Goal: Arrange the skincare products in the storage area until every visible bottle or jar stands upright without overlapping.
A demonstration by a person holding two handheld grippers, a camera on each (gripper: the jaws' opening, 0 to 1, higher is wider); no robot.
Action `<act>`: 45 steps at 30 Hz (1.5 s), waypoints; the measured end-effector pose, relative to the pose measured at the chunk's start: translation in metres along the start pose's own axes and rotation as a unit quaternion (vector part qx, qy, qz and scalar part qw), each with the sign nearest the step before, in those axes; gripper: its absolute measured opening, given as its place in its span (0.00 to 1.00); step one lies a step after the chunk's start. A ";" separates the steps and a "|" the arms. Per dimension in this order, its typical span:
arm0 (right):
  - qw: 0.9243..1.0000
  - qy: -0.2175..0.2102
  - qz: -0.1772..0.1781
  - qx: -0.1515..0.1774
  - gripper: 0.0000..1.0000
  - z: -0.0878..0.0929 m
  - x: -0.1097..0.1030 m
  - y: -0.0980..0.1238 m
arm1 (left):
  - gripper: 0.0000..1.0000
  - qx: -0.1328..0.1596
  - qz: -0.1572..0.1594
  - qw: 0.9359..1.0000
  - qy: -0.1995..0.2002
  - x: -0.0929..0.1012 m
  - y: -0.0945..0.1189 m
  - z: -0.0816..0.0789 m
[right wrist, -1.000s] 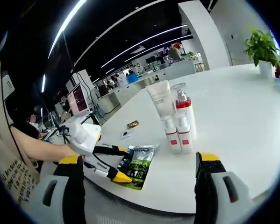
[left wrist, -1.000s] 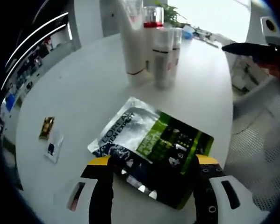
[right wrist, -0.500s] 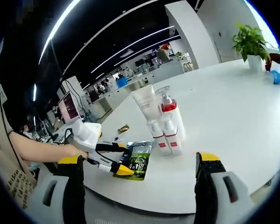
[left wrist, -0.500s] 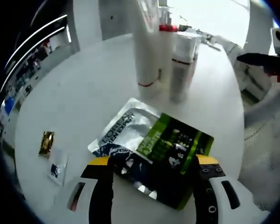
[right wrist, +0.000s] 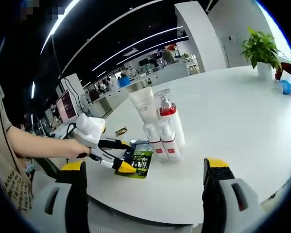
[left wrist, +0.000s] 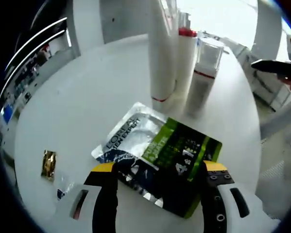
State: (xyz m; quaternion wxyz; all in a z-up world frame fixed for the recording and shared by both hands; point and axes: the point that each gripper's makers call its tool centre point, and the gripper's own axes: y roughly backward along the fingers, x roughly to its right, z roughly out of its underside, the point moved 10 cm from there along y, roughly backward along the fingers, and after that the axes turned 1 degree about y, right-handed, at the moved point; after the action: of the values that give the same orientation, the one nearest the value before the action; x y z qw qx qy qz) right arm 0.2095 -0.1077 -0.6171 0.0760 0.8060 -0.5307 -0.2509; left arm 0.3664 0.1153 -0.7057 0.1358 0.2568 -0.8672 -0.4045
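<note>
My left gripper [left wrist: 158,170] is shut on a silver, green and black L'Oreal sachet pack [left wrist: 160,150], held just above the white round table [left wrist: 87,97]. Past the pack stand a tall white tube [left wrist: 162,53], a pump bottle with a red collar [left wrist: 184,58] and a small white bottle with a red band [left wrist: 203,73], all upright and close together. In the right gripper view the left gripper [right wrist: 118,162] holds the pack [right wrist: 139,162] left of the tube [right wrist: 144,109], the pump bottle [right wrist: 168,121] and two small bottles [right wrist: 160,143]. My right gripper [right wrist: 143,170] is open, with nothing between its jaws.
A gold sachet [left wrist: 48,164] and a small white sachet [left wrist: 62,182] lie on the table left of the pack. A potted plant [right wrist: 262,48] and a blue item [right wrist: 286,87] stand at the table's far side. A person's arm [right wrist: 38,145] reaches in from the left.
My left gripper has carried the pack closer to the standing bottles, which now loom larger and nearer. The small sachets have slid toward the bottom left of the left gripper view.
</note>
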 end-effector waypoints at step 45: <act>0.999 0.024 -0.014 -0.016 1.00 0.003 -0.004 -0.003 | 0.71 0.013 0.001 0.998 0.060 0.008 0.014 0.007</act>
State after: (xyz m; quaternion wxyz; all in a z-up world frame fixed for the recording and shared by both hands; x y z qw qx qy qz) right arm 0.2092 -0.1027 -0.6194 0.0982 0.8179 -0.5131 -0.2409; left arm 0.3521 0.1230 -0.6985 0.1846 0.2819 -0.8627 -0.3770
